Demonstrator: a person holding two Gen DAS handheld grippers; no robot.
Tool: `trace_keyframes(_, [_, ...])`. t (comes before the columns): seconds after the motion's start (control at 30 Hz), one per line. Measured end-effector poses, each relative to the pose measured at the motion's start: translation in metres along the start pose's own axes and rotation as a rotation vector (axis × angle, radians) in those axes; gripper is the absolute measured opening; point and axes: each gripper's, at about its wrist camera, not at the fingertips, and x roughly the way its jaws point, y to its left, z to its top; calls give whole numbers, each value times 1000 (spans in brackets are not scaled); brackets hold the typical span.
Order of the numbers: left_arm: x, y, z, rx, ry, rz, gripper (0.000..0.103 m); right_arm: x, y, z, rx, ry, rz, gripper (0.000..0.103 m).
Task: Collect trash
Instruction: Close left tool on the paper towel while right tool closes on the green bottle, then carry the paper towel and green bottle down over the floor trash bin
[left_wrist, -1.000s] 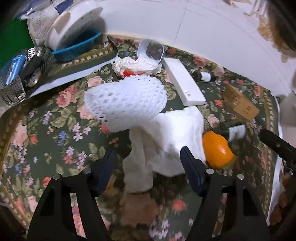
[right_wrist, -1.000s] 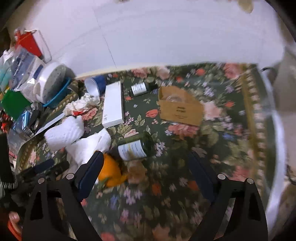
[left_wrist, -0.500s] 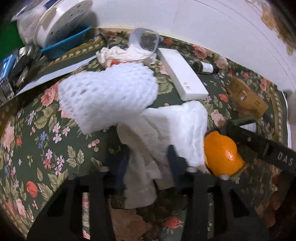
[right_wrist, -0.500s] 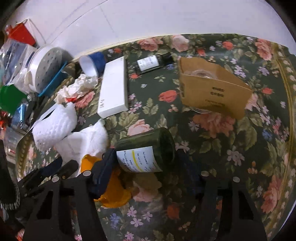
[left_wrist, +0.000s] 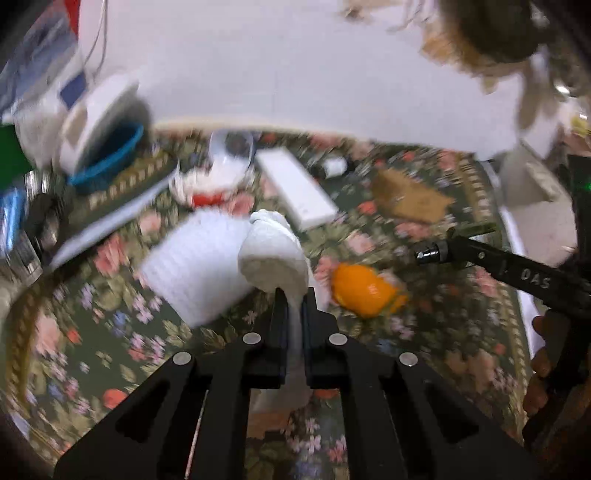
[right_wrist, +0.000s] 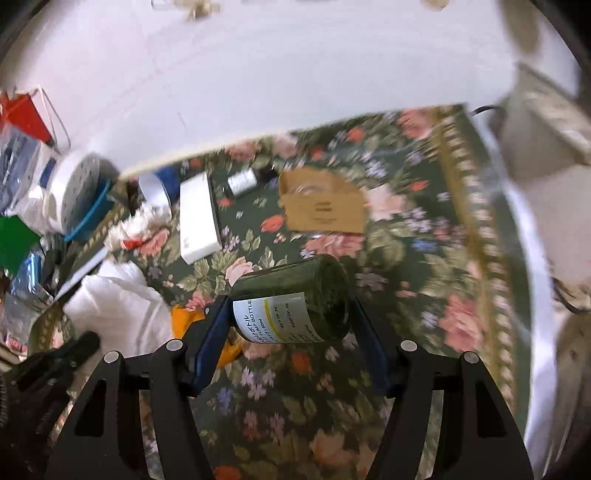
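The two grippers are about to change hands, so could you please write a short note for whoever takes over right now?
Left gripper: shut on the white tissue, lifted.
Right gripper: shut on the dark green bottle, held off the floral tablecloth.
Still on the cloth: orange peel, foam net, crumpled paper, white box, small bottle, brown carton.
No bin in view; nothing binned yet.
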Motion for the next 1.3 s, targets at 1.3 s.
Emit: trace_keyframes(1.3, [-183, -54, -280, 73, 94, -59, 6, -172, 26, -289, -55, 18, 19, 62])
